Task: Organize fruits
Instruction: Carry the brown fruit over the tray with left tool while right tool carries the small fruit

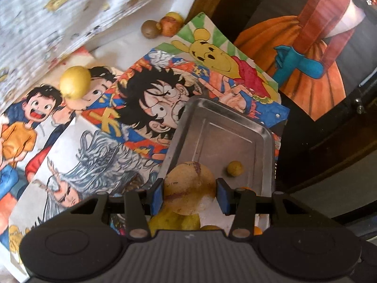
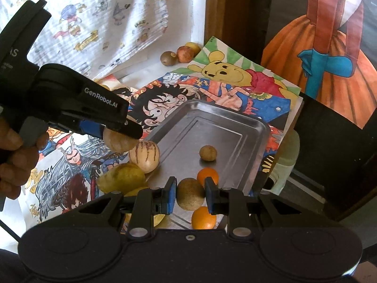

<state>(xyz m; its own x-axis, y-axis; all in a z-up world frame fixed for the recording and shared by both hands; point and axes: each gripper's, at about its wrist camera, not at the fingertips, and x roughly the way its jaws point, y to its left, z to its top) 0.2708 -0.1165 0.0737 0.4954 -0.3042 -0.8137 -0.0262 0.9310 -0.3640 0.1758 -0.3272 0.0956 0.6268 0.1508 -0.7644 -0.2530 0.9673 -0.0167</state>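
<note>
The left gripper point(image 1: 189, 194) is clenched on a round tan fruit point(image 1: 188, 188) with brown blemishes, both blue pads pressed against its sides. In the right wrist view this same gripper point(image 2: 117, 132) comes in from the left, held in the person's hand point(image 2: 16, 158), carrying the tan fruit point(image 2: 119, 142) just above the left edge of the metal tray point(image 2: 212, 122). Beside it, at the tray's left rim, sits a pale striped fruit point(image 2: 145, 155), and below that a yellow-green mango-like fruit point(image 2: 122, 179) lies on the paper.

The right gripper point(image 2: 190, 194) grasps a round brown speckled fruit point(image 2: 190, 194), its blue pads touching each side, over the tray's near end. Just behind it an orange point(image 2: 207, 175) lies on the tray, and a second orange point(image 2: 203, 218) shows below the gripped fruit. A small brown round fruit point(image 2: 208, 152) rests alone near the middle of the tray.

The tray lies on overlapping cartoon drawings point(image 2: 235, 75), including a yellow bear. At the far edge of the surface, well apart from the tray, a brown fruit point(image 2: 168, 58), a reddish fruit point(image 2: 185, 53) and a yellow one point(image 2: 193, 46) cluster together. In the left wrist view a golden-yellow round fruit point(image 1: 75, 82) sits on the drawings, left of the tray point(image 1: 235, 129). A printed white cloth point(image 2: 94, 18) hangs behind.
</note>
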